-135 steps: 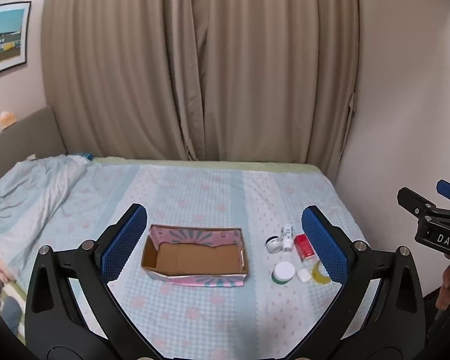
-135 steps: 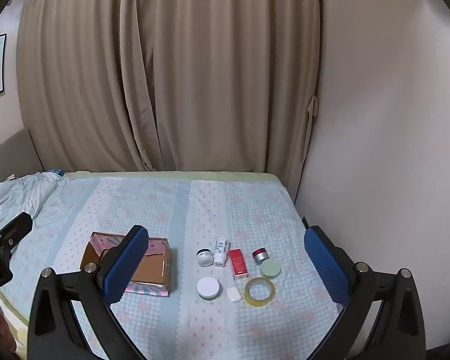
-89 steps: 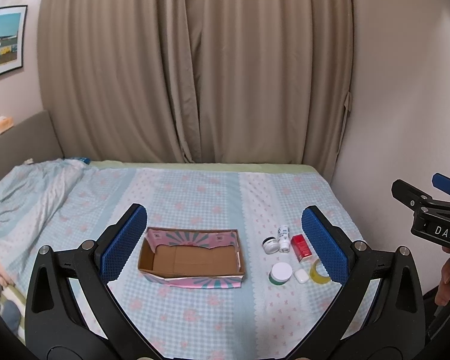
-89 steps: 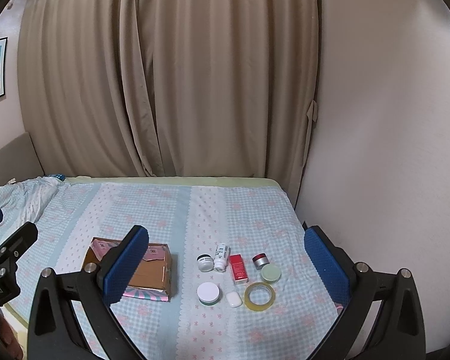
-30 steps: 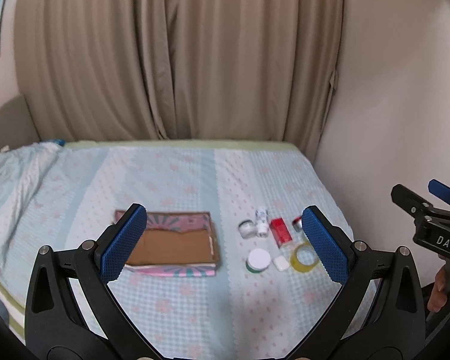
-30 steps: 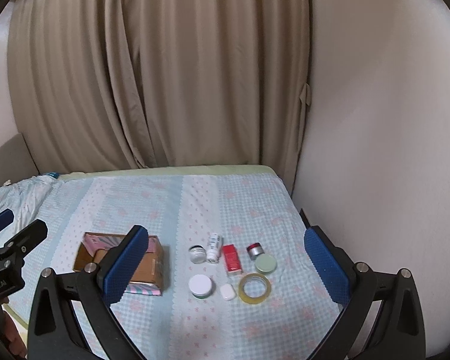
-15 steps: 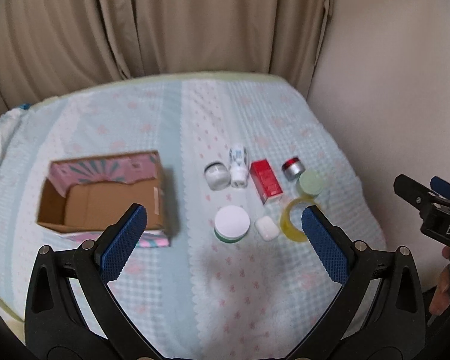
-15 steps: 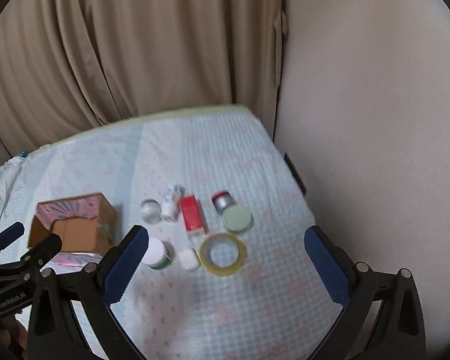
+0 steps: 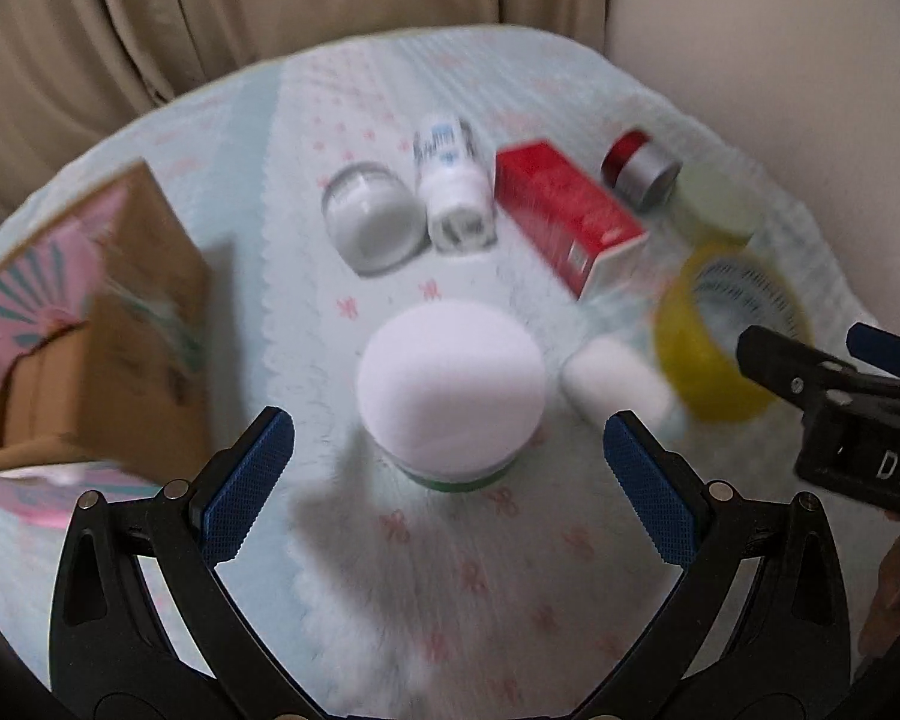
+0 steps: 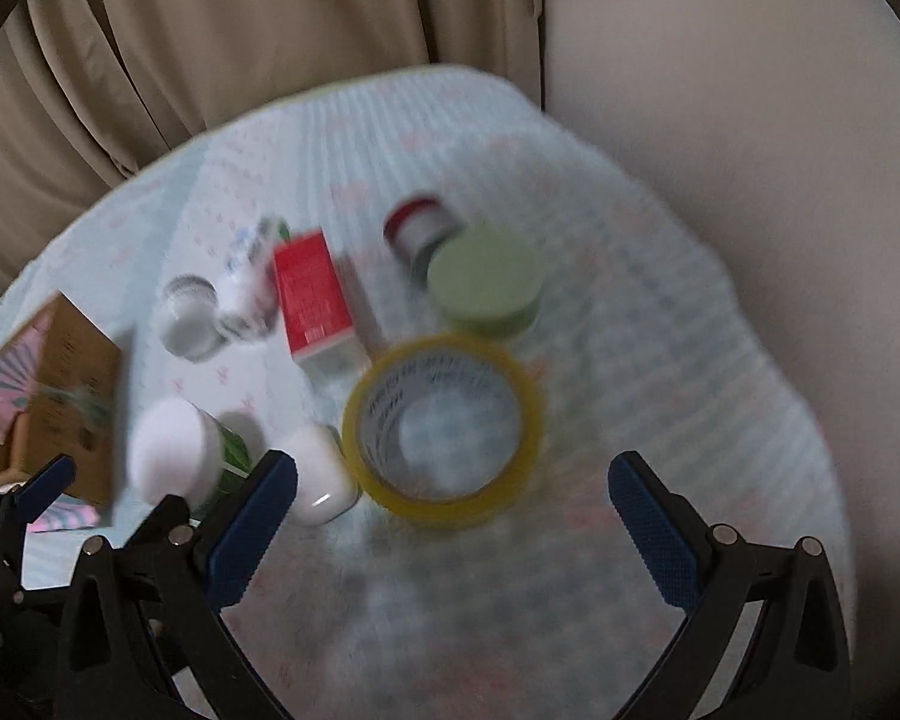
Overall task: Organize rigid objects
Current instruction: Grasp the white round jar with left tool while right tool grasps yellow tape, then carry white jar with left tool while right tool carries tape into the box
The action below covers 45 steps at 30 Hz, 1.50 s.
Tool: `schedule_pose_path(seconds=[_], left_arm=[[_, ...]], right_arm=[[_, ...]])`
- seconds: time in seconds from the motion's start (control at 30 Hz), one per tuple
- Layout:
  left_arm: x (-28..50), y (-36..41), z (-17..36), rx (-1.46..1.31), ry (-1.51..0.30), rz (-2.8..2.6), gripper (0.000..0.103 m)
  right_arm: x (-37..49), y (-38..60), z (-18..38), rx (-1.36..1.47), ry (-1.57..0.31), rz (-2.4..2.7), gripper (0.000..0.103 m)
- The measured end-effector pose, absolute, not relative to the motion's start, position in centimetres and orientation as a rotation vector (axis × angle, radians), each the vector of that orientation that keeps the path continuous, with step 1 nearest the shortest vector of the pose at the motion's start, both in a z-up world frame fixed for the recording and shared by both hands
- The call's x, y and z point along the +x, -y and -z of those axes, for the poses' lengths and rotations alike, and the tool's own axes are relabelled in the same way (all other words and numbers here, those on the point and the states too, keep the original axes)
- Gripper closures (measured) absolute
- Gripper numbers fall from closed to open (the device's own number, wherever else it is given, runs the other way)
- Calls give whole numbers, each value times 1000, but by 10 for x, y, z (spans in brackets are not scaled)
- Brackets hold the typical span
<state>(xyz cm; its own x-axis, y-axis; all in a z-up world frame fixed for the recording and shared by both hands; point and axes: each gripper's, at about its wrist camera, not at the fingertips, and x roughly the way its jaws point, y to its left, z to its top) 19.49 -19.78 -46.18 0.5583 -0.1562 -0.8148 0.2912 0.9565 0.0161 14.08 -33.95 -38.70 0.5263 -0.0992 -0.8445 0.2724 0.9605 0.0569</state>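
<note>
Tools wide apart, empty — left tool over white-lidded jar, right tool over tape roll.

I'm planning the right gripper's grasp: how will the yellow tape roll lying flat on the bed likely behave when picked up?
The yellow tape roll is a hollow ring, so probably light and fairly stiff. Lying flat on the bedsheet, it should not roll; on edge it likely would. The open right gripper looks wide enough to span it, though the glossy side may be slippery.
</note>
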Motion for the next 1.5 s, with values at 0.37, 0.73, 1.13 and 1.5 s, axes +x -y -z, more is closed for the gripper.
schedule_pose_path(seconds=[0.37, 0.73, 1.13, 1.5], left_arm=[[219, 205, 500, 174, -976, 314, 31], [229, 202, 495, 151, -1008, 302, 35], [212, 181, 364, 85, -889, 265, 35], [186, 89, 206, 20, -807, 159, 35]], right_arm=[[182, 337, 443, 125, -1028, 319, 0], [187, 340, 438, 153, -1042, 299, 6], [168, 339, 343, 169, -942, 289, 6], [157, 292, 184, 68, -841, 131, 6]])
